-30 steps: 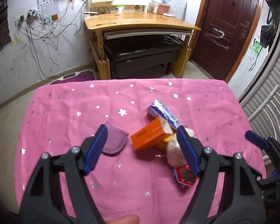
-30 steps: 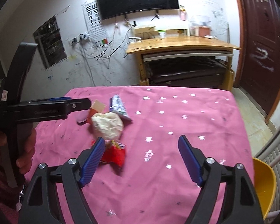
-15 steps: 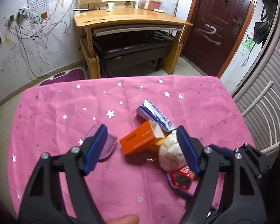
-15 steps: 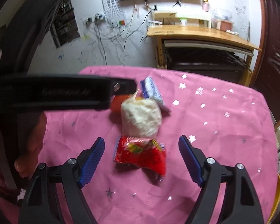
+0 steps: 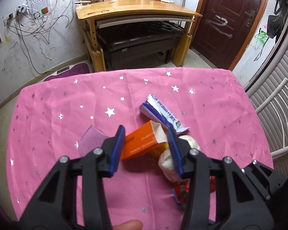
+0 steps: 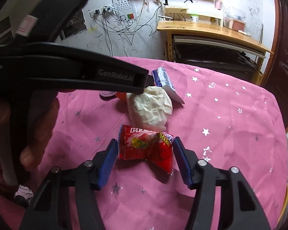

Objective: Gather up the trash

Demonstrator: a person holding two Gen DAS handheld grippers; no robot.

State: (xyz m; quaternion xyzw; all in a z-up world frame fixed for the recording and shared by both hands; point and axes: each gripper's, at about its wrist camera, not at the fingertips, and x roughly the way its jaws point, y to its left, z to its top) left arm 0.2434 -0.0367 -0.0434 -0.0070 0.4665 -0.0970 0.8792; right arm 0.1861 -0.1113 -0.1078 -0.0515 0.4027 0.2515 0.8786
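Evidently both pickups were at the closing stage: the left hand-held gripper had just been narrowing its jaws around the orange box, which lay between them on the pink tabletop, though a sliver of gap on each side suggested the pads were not yet pressing. The right hand-held gripper had likewise been closing on the red snack wrapper, the pads just beside its crinkled ends and apparently not yet biting. Trouble could come from the crowding. The white crumpled wad sat just beyond the right gripper's tips, touching the far edge of the wrapper, and it also lay against the outside of the left gripper's right finger; a careless squeeze there might drag it along or knock it away. The box had an open flap at its far end and would probably crush if clamped hard. The slick wrapper might slip out of the pads. Further ahead lay a blue-and-white packet, and to the left of the left gripper a small purple pouch. No bin was visible in either view.
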